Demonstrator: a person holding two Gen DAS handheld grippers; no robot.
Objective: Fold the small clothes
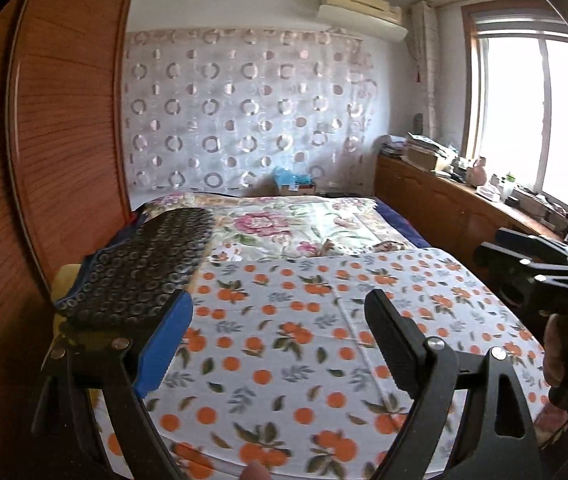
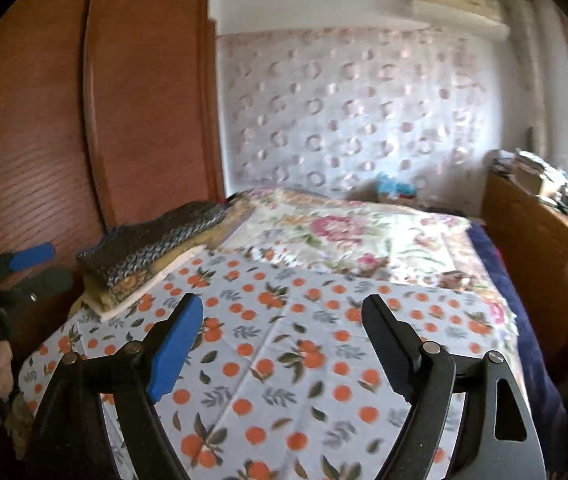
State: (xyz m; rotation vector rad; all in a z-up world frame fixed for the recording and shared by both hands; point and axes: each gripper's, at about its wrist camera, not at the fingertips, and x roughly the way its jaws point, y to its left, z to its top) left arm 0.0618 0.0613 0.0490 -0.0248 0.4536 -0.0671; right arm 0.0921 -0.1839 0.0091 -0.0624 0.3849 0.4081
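Left wrist view: the left gripper (image 1: 280, 308) hangs over a bed, its jaws spread wide with nothing between them, only the orange-print sheet (image 1: 284, 344) showing below. A folded dark cloth (image 1: 144, 264) with a ring pattern lies at the left edge of the bed, on top of a small stack (image 1: 69, 280) of other folded pieces, just left of the blue finger pad (image 1: 164, 344). Farther off lies a floral quilt (image 1: 284, 228). A wooden wardrobe (image 1: 64, 120) stands at the left, a patterned curtain (image 1: 244, 120) covers the far wall, and a cluttered wooden cabinet (image 1: 444, 204) runs under the window (image 1: 544, 120) at the right. The right gripper (image 1: 524, 264) shows at the right edge with a hand (image 1: 560, 356) on its grip.

In the right wrist view the right gripper (image 2: 284, 316) also stands wide apart and empty above the sheet (image 2: 284, 360). The dark cloth (image 2: 156, 244) tops the stack (image 2: 132, 292) at the near left of the bed, well apart from these jaws. The left gripper (image 2: 32, 268) appears at the left edge, near the wardrobe (image 2: 144, 100), with fingers (image 2: 4, 364) below it.
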